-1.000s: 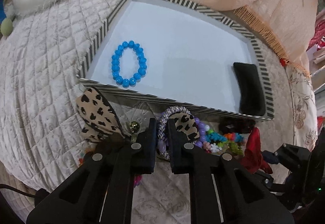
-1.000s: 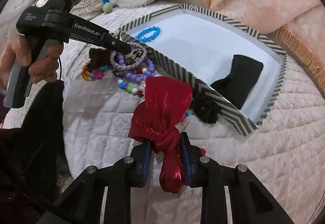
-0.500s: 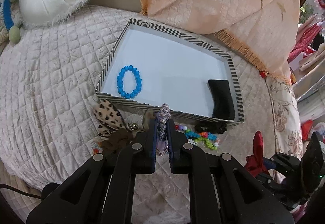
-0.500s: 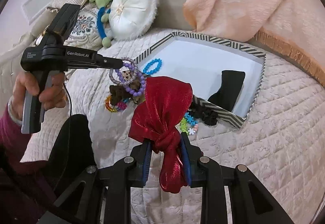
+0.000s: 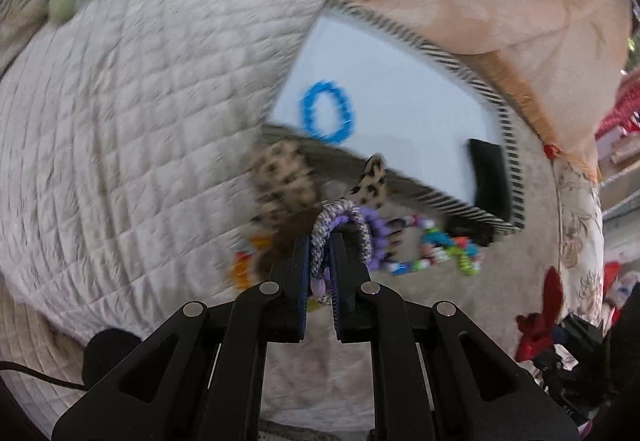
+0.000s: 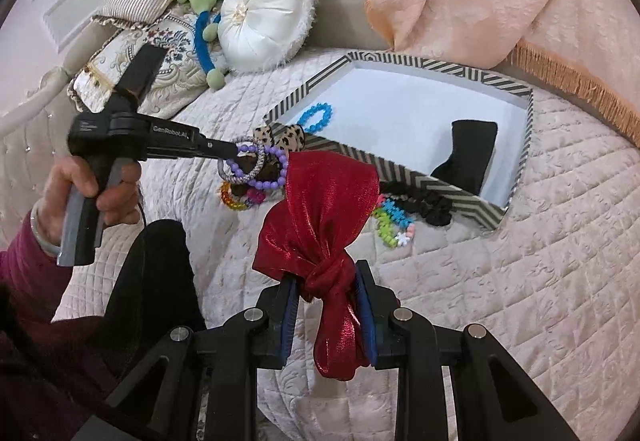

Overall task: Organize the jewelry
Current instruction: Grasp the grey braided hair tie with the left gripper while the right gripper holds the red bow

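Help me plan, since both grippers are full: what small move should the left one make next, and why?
Probably carry the braided hair tie over the striped tray and lower it onto the bare white floor beside the blue bead bracelet. The left gripper has its jaws shut on the tie, with a purple bead string hanging along; the tray holds only the bracelet and a black pouch.

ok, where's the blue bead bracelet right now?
The blue bead bracelet lies inside the striped tray, at its left end near the front wall; the black pouch lies at the opposite end.
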`<state>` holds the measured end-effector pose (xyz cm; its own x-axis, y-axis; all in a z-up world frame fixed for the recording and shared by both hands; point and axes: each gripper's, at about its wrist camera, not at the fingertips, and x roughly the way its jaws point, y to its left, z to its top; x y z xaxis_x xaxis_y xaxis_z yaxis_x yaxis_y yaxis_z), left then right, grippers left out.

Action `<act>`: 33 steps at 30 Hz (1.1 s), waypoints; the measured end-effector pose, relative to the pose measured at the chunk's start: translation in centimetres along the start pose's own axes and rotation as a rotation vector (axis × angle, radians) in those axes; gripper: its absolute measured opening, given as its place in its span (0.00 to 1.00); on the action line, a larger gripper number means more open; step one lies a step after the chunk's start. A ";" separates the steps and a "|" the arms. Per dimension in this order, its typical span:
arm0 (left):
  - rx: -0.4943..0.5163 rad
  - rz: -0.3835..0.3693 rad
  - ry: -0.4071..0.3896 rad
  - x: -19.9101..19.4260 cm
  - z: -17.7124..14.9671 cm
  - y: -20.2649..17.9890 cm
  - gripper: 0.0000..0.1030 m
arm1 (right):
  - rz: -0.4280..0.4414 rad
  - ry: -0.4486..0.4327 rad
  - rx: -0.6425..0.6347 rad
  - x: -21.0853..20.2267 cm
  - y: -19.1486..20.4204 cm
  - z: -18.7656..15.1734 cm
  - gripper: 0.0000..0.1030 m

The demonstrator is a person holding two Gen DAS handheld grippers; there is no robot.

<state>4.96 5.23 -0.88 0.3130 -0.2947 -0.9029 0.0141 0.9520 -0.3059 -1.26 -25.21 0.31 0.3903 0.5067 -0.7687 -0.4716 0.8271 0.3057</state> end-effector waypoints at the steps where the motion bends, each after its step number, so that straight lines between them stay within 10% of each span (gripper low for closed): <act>1: -0.020 0.005 -0.001 0.0 0.0 0.8 0.08 | 0.001 0.004 0.000 0.2 0.0 -0.1 0.25; 21: -0.050 -0.052 0.036 0.9 -1.1 2.5 0.29 | 0.035 0.032 0.020 1.8 0.4 0.3 0.25; 33: -0.005 -0.082 0.011 -0.5 -1.8 1.3 0.06 | 0.049 0.007 0.037 0.7 0.7 0.3 0.25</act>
<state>3.10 6.45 -1.34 0.3006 -0.3725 -0.8780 0.0343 0.9242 -0.3803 -1.07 -24.22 0.12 0.3619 0.5453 -0.7561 -0.4603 0.8098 0.3637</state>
